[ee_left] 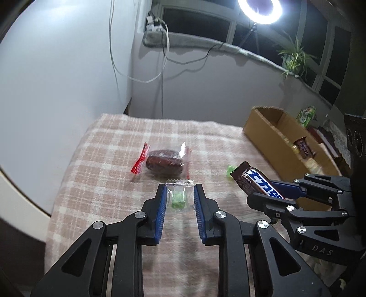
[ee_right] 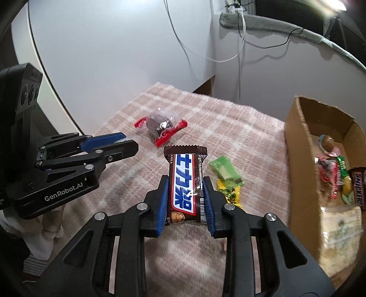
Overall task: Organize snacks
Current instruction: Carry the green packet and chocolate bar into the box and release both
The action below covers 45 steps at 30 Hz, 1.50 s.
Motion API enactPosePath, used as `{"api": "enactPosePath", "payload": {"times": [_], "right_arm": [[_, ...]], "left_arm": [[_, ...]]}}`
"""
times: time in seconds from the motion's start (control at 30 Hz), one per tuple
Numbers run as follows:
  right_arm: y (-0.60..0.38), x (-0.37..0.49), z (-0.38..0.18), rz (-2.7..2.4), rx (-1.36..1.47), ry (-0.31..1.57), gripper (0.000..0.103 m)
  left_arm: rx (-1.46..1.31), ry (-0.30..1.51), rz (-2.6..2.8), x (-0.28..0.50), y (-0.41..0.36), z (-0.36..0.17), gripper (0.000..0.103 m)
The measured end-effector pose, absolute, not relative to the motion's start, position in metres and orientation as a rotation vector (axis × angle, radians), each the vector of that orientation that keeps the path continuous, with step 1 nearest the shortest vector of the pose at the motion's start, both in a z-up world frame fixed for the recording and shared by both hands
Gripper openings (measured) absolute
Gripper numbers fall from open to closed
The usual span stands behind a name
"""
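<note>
My left gripper [ee_left: 179, 196] is open, its blue pads either side of a small clear-wrapped green candy [ee_left: 179, 197] on the checked cloth. My right gripper [ee_right: 185, 194] is shut on a brown chocolate bar [ee_right: 185, 182] with a blue and white label, held above the cloth; the bar also shows in the left wrist view [ee_left: 256, 182]. A dark snack in a clear wrapper with red ends [ee_left: 163, 162] lies further back, also visible in the right wrist view [ee_right: 161, 128]. A green packet [ee_right: 225, 171] and a yellow one [ee_right: 231, 194] lie right of the bar.
An open cardboard box [ee_right: 297, 146] stands at the right with several snacks inside, also seen in the left wrist view [ee_left: 270, 137]. The pink checked cloth [ee_left: 109, 160] covers the table. Cables hang on the wall behind. A ring light [ee_left: 260, 9] and a plant [ee_left: 295, 57] stand by the window.
</note>
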State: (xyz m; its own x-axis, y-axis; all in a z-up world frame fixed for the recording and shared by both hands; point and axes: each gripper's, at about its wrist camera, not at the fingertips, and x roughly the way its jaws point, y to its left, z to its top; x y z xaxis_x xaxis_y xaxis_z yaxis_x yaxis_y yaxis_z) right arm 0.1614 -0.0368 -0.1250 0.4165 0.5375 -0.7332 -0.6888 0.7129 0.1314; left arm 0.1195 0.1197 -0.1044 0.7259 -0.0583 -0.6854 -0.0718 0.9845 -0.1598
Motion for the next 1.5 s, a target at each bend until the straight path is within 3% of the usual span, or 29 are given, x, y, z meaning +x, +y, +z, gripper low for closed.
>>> {"api": "enactPosePath", "payload": {"times": [0.67, 1.5], "right_arm": [[-0.156, 0.138, -0.058, 0.68, -0.125, 0.699, 0.029], [-0.259, 0.193, -0.067, 0.5, -0.079, 0.74, 0.029]], "left_arm": [[-0.145, 0.639, -0.126, 0.114, 0.036, -0.051, 0.022], [-0.107, 0.693, -0.228, 0.207, -0.037, -0.055, 0.022]]}}
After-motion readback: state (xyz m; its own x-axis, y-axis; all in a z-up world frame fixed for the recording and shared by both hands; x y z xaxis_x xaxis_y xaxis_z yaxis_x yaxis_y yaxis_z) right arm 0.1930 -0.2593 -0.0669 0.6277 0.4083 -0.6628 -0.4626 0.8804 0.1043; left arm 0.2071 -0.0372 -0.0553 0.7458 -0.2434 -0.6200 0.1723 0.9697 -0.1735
